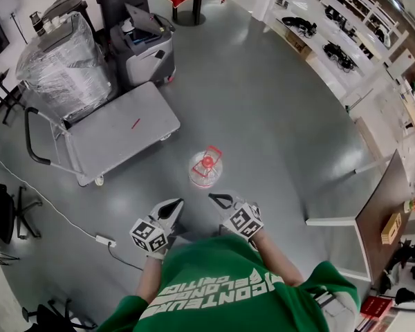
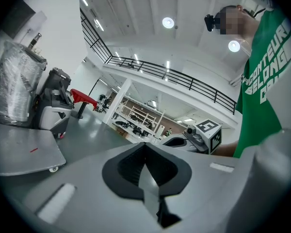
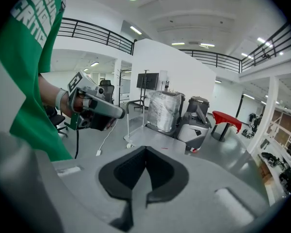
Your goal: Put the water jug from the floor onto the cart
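Jug (image 1: 206, 168) stands on floor (image 1: 277, 116) — left gripper (image 1: 176, 204) and right gripper (image 1: 218, 198) both closed, empty

Open floor (image 1: 263, 116) separates the jug (image 1: 205, 168) from the cart (image 1: 117, 133), whose deck is free; a wrapped load (image 1: 62, 64) crowds its far side.

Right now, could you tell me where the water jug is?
In the head view the water jug stands on the floor, just beyond the left gripper and right gripper, right of the cart.
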Action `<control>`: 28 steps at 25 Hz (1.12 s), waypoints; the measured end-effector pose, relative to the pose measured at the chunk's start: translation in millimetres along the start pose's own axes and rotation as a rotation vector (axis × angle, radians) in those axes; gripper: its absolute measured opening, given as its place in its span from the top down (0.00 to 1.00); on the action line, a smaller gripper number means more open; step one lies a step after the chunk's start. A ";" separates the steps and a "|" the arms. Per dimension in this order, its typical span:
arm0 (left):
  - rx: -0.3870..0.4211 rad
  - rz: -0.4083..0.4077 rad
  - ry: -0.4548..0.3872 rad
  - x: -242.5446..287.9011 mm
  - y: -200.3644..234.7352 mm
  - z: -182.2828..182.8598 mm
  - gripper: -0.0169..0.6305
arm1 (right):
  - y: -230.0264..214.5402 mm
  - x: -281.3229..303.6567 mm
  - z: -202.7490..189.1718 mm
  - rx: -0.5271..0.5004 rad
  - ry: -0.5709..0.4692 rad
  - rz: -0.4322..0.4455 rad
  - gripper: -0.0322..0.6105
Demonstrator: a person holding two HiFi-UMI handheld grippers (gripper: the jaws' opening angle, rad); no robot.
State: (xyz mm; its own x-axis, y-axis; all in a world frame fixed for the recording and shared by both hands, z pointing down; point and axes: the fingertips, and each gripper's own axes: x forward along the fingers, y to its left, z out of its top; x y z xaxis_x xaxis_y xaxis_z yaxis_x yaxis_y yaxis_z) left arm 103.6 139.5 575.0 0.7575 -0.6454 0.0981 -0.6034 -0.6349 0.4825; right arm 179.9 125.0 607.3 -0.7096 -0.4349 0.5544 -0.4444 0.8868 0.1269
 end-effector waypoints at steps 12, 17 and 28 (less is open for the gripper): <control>-0.010 -0.005 -0.021 -22.8 28.4 13.2 0.96 | 6.6 32.7 20.5 -0.040 0.031 0.004 0.96; -0.010 -0.001 -0.030 -33.7 39.4 17.8 0.96 | 6.5 40.8 27.2 -0.046 0.042 -0.003 0.96; -0.026 0.019 -0.033 -54.1 59.4 16.8 0.96 | 23.2 57.2 28.3 -0.092 0.080 0.032 0.96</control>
State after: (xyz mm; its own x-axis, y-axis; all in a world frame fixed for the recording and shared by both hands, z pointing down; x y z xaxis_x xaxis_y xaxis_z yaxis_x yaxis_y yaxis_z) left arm 22.6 129.6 583.8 0.7371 -0.6713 0.0785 -0.6104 -0.6114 0.5036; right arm 113.6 116.3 618.8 -0.6748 -0.3956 0.6230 -0.3677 0.9122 0.1809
